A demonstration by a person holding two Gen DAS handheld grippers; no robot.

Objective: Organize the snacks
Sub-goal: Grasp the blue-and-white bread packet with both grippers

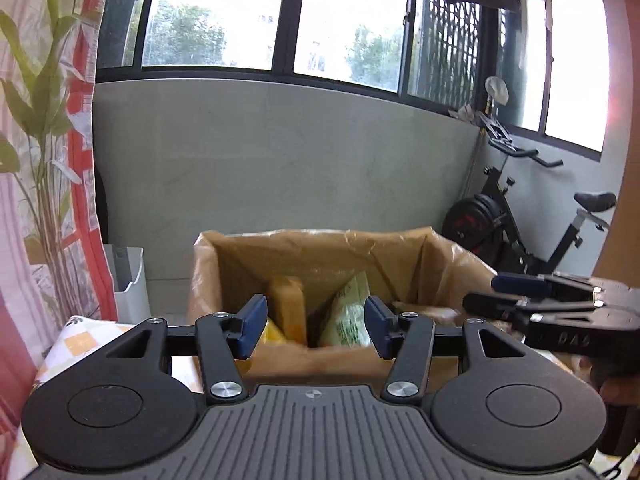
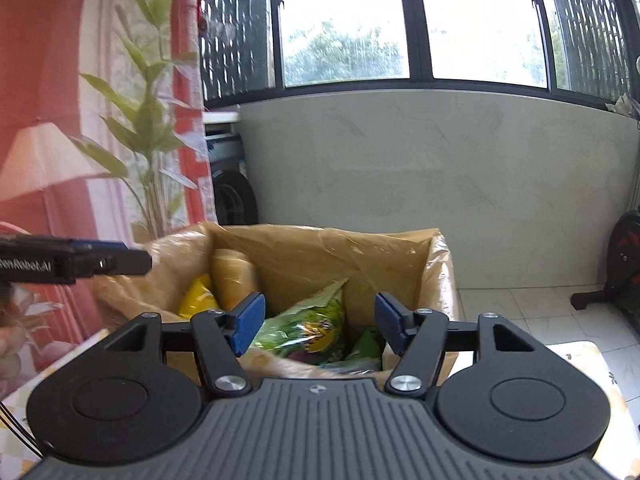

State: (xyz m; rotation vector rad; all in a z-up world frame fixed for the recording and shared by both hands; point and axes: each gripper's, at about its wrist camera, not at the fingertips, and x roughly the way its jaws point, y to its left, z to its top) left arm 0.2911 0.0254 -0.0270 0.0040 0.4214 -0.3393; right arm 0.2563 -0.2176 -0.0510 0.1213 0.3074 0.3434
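Observation:
A cardboard box (image 1: 320,252) lined with brown plastic stands ahead in both views (image 2: 320,248). Inside it lie a green snack bag (image 2: 316,324), a yellow bag (image 2: 198,296) and a brown packet (image 1: 286,304); the green bag (image 1: 350,312) and yellow bag (image 1: 272,332) also show in the left wrist view. My left gripper (image 1: 316,326) is open and empty, just before the box. My right gripper (image 2: 318,328) is open and empty above the box's near edge. Each gripper shows in the other's view: the right one (image 1: 492,292), the left one (image 2: 136,258).
A table with a checked cloth (image 1: 80,340) holds the box. A patterned curtain and a plant (image 1: 44,120) are on the left. An exercise bike (image 1: 520,216) stands at the right. A grey wall under windows is behind. A white bin (image 1: 128,280) sits on the floor.

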